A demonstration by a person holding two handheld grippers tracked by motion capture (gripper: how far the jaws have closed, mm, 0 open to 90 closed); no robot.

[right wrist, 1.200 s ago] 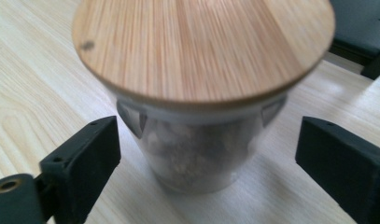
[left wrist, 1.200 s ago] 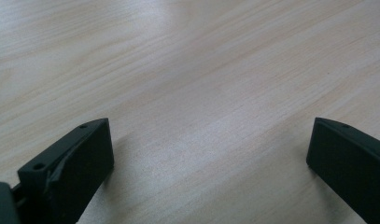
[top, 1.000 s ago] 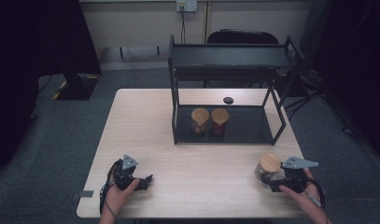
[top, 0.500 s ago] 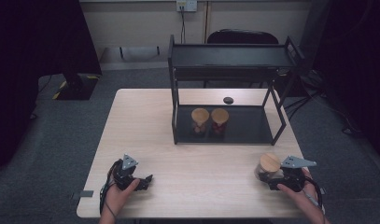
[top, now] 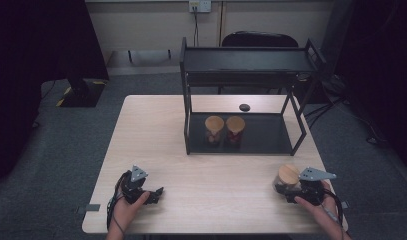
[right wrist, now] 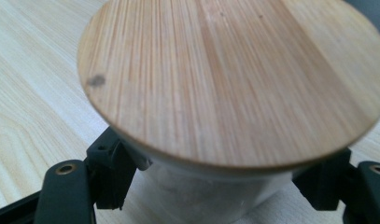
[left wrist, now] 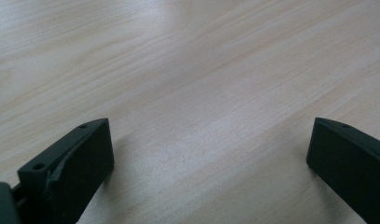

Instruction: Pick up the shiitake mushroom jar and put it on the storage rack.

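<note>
My right gripper [top: 291, 186] jaws have just been closing and now clamp the jar [right wrist: 215, 186]; left gripper [top: 150, 194] gapes empty. A low grip could tip it when lifted.

My two claws are black — the left gripper [top: 158, 192] and the right gripper [top: 281, 186] each wear a grey three-cornered plate, trail a black cable, and show small round screw holes.

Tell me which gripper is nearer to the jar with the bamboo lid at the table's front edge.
Right. The right gripper has just closed its jaws on the jar with the bamboo lid, gripping its body. The left gripper rests open far across the table, near the front left corner.
</note>
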